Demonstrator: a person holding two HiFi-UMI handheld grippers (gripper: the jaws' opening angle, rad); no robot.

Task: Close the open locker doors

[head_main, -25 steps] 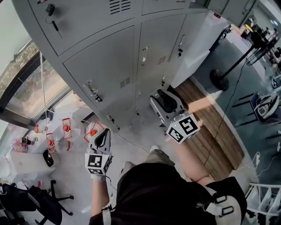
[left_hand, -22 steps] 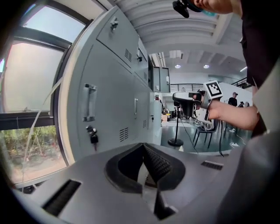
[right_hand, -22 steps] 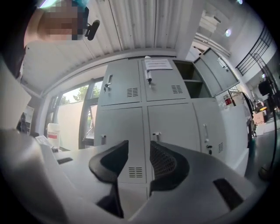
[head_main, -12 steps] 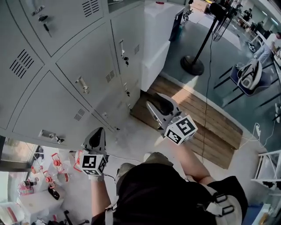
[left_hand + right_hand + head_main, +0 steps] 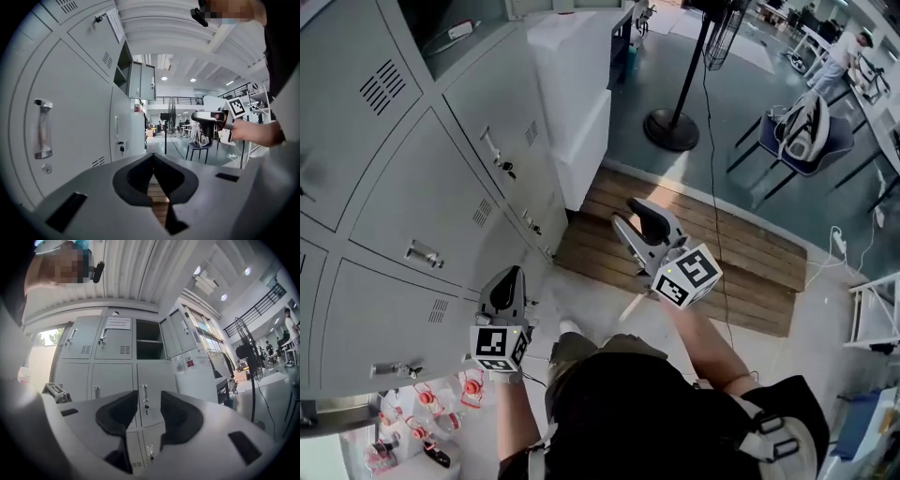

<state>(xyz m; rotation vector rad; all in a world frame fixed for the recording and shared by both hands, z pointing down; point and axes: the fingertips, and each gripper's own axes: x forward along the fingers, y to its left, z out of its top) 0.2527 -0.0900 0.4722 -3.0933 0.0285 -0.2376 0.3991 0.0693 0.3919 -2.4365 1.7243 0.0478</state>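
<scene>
A bank of grey lockers [image 5: 422, 206] fills the left of the head view. One upper compartment [image 5: 441, 33] stands open and dark inside. In the right gripper view the same open compartment [image 5: 149, 339] shows its door [image 5: 177, 336] swung out to the right. The left gripper view shows that door [image 5: 143, 86] edge-on, higher up the row. My left gripper [image 5: 508, 277] [image 5: 153, 157] is shut and empty, close beside the lower locker doors. My right gripper [image 5: 636, 211] [image 5: 149, 399] is open with nothing between its jaws, and points at the lockers from some distance.
A white cabinet [image 5: 577, 84] adjoins the lockers' far end. Wooden boards [image 5: 712, 253] lie on the floor under the right gripper. A standing fan [image 5: 675, 122] and a chair [image 5: 802, 131] are beyond. Small red-topped bottles [image 5: 422, 427] sit at the lower left.
Both grippers have travelled along the locker row toward the white cabinet. The lockers have slid to the left of the head view, and the open compartment has come into sight at the top left.
</scene>
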